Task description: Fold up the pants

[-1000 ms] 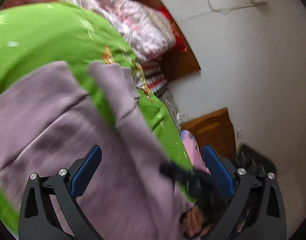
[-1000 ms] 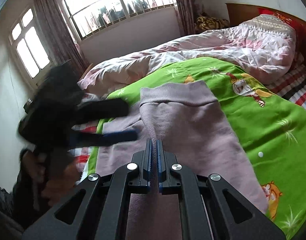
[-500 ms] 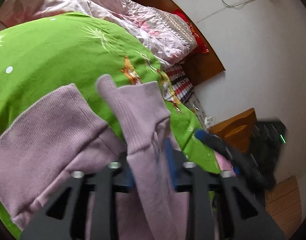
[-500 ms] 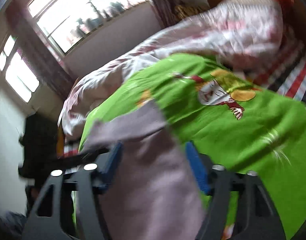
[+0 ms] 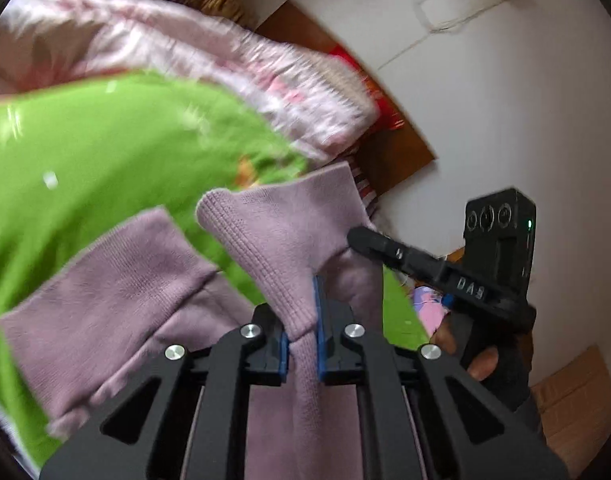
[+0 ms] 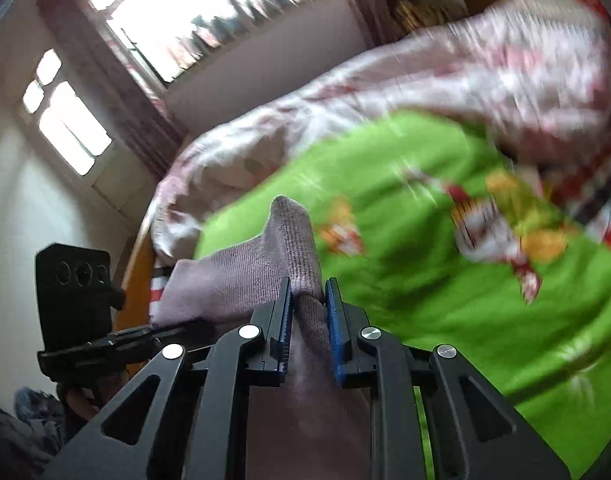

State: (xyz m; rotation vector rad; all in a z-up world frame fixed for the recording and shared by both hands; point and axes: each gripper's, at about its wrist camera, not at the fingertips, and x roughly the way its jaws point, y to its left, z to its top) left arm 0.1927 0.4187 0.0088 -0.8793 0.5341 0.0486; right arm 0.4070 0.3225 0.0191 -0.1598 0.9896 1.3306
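My left gripper (image 5: 301, 336) is pinching the pants (image 5: 273, 240) cuff shut. My right gripper (image 6: 309, 320) is closing on the same cuff over the green bedspread (image 6: 445, 300).

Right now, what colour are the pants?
Pale purple pants; the left wrist view shows them best.

Bright window (image 6: 209, 12), white wall (image 5: 505, 120), wooden headboard (image 5: 385, 148)

Blanket picture (image 6: 501, 216): too blurry to tell.
Pants (image 5: 117, 300): near end cut off by the edge.
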